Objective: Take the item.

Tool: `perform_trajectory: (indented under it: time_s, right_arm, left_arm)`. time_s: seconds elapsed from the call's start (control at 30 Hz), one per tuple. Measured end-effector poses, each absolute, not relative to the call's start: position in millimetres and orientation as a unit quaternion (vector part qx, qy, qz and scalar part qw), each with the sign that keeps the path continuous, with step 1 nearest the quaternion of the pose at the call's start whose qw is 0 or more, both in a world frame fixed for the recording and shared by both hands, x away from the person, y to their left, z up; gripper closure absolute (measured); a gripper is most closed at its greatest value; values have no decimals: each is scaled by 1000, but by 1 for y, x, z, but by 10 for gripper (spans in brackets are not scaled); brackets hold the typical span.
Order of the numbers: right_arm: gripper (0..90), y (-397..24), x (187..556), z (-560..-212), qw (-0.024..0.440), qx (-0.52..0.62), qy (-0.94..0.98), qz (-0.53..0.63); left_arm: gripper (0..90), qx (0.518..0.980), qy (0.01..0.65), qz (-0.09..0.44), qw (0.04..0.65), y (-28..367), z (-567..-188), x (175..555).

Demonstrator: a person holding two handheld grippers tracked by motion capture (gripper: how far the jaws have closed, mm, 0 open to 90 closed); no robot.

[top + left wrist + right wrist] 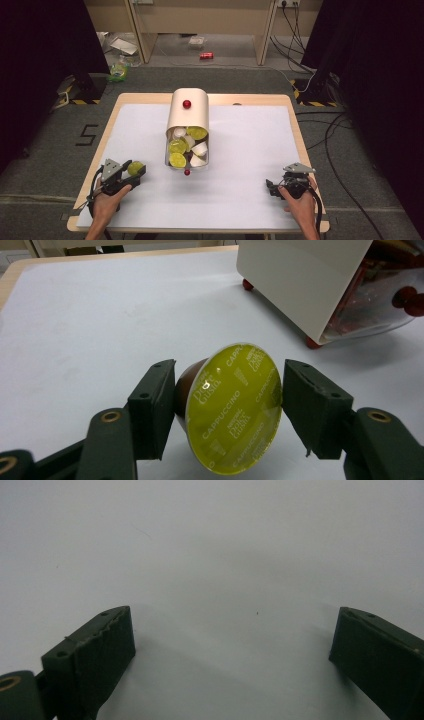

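Left gripper view has the left gripper [227,405] clamping a yellow-green capsule [232,407] sideways; right gripper [232,645] gapes.

"Cappuccino" on capsule lid [235,407], "5" on floor [87,134]

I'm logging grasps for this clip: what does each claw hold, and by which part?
The left claw grips a yellow-green foil-lidded brown coffee capsule, one jaw on its body, the other at the lid's rim. The right claw is open, holding nothing.
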State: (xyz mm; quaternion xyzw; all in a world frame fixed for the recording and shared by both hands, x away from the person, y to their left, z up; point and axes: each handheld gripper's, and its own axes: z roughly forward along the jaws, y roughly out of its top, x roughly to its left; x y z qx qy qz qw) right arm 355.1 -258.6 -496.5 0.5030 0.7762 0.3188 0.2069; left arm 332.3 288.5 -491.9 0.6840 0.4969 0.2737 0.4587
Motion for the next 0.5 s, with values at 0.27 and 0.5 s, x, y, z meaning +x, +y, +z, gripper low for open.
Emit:
perform_trajectory:
  time_s: [0.27,0.5]
  right_arm:
    - [42,-259,355,-496,207,503,776,319]
    - [43,-259,355,-496,207,503,776,318]
  left_arm:
    - [391,690,504,268,444,289,-498,334]
    - [390,697,503,268,435,288,-498,335]
